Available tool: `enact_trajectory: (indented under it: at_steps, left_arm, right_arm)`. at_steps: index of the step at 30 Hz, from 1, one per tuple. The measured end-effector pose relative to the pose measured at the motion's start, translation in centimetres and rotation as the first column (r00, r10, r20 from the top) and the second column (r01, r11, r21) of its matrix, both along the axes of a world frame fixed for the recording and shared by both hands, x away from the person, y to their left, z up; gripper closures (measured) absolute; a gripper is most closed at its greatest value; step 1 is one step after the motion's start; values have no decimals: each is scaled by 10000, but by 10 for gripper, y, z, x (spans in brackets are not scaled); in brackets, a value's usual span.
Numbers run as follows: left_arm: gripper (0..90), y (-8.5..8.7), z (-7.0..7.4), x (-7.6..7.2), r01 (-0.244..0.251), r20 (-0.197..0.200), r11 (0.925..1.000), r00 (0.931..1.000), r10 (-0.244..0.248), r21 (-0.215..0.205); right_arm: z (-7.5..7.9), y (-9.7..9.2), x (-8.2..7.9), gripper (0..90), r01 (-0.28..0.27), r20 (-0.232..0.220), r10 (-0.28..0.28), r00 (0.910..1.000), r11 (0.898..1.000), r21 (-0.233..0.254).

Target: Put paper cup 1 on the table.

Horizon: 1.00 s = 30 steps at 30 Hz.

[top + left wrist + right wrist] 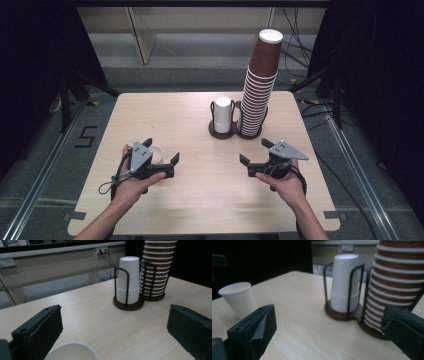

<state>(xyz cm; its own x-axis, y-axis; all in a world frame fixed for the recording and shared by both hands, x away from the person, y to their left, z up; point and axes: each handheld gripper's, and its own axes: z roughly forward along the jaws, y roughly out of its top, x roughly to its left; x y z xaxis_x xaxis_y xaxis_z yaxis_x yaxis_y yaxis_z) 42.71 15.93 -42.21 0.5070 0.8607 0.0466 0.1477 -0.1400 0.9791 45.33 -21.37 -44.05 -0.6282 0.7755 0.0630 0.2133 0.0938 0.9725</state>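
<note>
A light wooden bench carries a wire cup holder with two wells: the left well holds a short stack of white cups, mouths down, and the right well a tall, leaning stack of brown cups. A single white cup stands upright and free on the bench near the left front, well apart from the holder. The left gripper hangs over this cup with its fingers spread wide; in the left gripper view the cup's rim lies low between the fingers, which do not press on it. The right gripper hovers in front of the holder, fingers likewise spread and holding nothing. Risks from this position appear to be three. The light single cup could tip or slide if a finger of the left gripper brushes its rim. The brown stack, leaning well above its wire frame, could topple if the right gripper bumps it. A pull on one nested cup could lift several at once, or drag the whole holder.
</note>
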Motion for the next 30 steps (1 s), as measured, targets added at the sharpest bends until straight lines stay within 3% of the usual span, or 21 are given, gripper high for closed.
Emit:
enact_trajectory:
  at_steps: [1,2,6,7,9,11,15,16,23,30]
  left_arm:
    - [0,0,0,0,0,0,10000,10000,0,0]
    - [0,-11,5,2,289,180,9996,9994,-288,-26]
    - [0,-31,15,7,729,528,9973,9959,-730,28]
    - [0,-43,20,10,879,629,9961,9941,-881,65]
    - [0,-50,22,11,917,531,9958,9944,-916,8]
    - [0,-70,30,18,1264,530,9919,9906,-1257,-92]
    - [0,-83,37,28,1391,795,9903,9871,-1391,52]
    - [0,-94,43,36,1504,954,9886,9840,-1506,87]
    - [0,-124,60,63,1861,1216,9825,9755,-1835,-106]
    - [0,-158,73,95,2094,1245,9778,9703,-2072,-43]
  right_arm:
    - [0,0,0,10,0,0,0,10000,10000,0]
    - [9,-4,2,10,198,-171,-194,9997,9996,198]
    - [25,-8,8,10,526,33,-528,9986,9976,442]
    - [35,-10,12,9,644,227,-655,9976,9968,484]
    - [45,-11,15,9,685,259,-701,9972,9960,581]
    - [55,-12,19,9,769,474,-802,9957,9947,681]
    - [71,-15,28,9,964,675,-1015,9925,9925,747]
    - [81,-16,35,8,1051,763,-1117,9908,9907,860]
    - [119,-19,57,8,1256,1151,-1380,9837,9860,1094]
    - [156,-18,83,7,1513,1432,-1671,9755,9818,1150]
